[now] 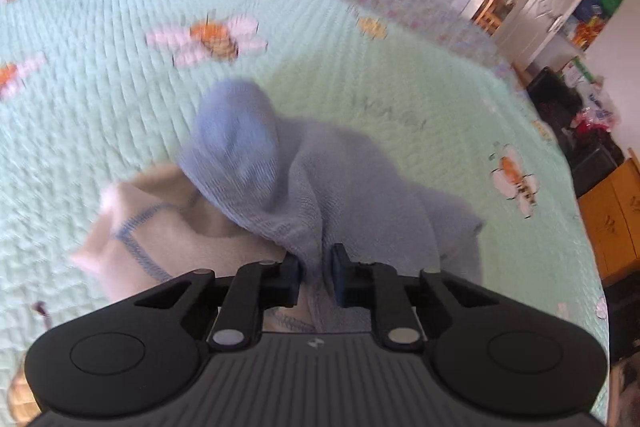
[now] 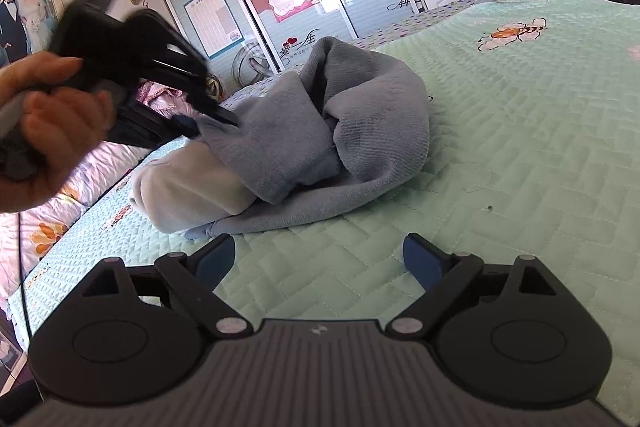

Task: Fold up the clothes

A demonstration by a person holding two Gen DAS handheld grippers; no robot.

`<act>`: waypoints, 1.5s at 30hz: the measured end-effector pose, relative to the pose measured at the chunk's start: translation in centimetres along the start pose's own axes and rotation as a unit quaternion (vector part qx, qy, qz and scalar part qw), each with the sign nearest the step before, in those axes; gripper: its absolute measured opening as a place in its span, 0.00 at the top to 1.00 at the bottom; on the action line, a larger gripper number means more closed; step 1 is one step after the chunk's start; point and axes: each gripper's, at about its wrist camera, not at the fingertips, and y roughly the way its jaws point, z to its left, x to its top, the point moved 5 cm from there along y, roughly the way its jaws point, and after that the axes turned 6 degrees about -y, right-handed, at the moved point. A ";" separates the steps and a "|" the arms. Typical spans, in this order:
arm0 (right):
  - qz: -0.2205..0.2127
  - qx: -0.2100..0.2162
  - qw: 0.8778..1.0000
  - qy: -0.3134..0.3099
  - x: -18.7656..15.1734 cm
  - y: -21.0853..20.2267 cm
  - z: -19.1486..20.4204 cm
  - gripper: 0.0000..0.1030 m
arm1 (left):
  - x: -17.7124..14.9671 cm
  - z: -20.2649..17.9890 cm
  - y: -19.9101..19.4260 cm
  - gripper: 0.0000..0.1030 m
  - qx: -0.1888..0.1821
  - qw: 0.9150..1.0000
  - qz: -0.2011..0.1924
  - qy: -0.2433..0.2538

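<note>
My left gripper [image 1: 316,273] pinching fold of blue-grey garment [image 1: 320,183], jaws nearly together on cloth. My right gripper [image 2: 318,261] spread wide, nothing between jaws, hovering over mint quilt [image 2: 520,147]. Garment crumpled mid-bed, cream lining [image 1: 132,227] exposed at one end.

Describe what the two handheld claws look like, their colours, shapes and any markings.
Both are matte black plastic. Each has a ribbed, grooved body with a small pale logo, two round disc-shaped housings at the sides, silver pivot pins, and angular linkage arms ending in dark blue pads. This shows on the left claw and the right claw. No cable on either is visible. The person's hand shows no sleeve.
</note>
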 end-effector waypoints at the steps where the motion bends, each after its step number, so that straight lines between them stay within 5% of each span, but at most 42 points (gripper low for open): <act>1: 0.000 0.000 1.000 0.001 0.0 0.0 0.0 0.11 | 0.0 -0.1 -1.4 0.93 0.004 1.000 -0.018 0.012; 5: -0.001 0.000 1.000 0.001 0.0 0.0 0.0 0.11 | 1.5 1.2 -7.8 0.97 0.046 0.992 -0.110 0.047; 8: -0.001 0.000 1.000 0.001 0.1 0.0 0.1 0.11 | 2.8 3.5 -10.8 0.97 0.062 0.989 -0.125 0.039; 12: 0.000 -0.002 1.000 0.000 0.0 0.0 0.2 0.11 | 1.6 5.1 -9.8 0.88 -0.009 0.999 -0.036 0.004; 14: 0.000 -0.003 1.000 -0.001 0.0 0.0 0.3 0.11 | 0.3 5.3 -8.5 0.66 -0.035 0.999 0.006 -0.017; 21: -0.003 0.001 1.000 0.002 0.0 -0.2 0.2 0.11 | -3.5 0.8 -1.6 0.60 -0.086 0.992 0.088 -0.041; 25: -0.003 0.002 1.000 0.003 0.0 -0.1 0.1 0.11 | -3.5 0.1 1.4 0.47 -0.046 0.993 0.087 -0.065; 30: -0.003 0.004 1.000 0.005 0.1 -0.1 0.1 0.10 | -3.8 0.4 3.7 0.46 -0.039 0.989 0.096 -0.103; 33: -0.004 0.005 1.000 0.007 0.1 0.0 0.2 0.10 | -3.6 -0.5 4.6 0.65 -0.047 0.990 0.096 -0.088; 34: -0.004 0.005 1.000 0.007 0.1 0.0 0.2 0.10 | -3.3 -0.8 4.6 0.92 -0.041 0.992 0.089 -0.076; 40: -0.005 0.005 1.000 0.008 0.1 0.0 0.1 0.10 | 0.3 0.8 0.5 0.95 -0.025 0.997 -0.016 -0.078; 45: -0.004 0.005 1.000 0.007 0.0 0.0 0.2 0.10 | 4.3 3.9 -3.8 0.95 0.026 0.992 -0.094 -0.078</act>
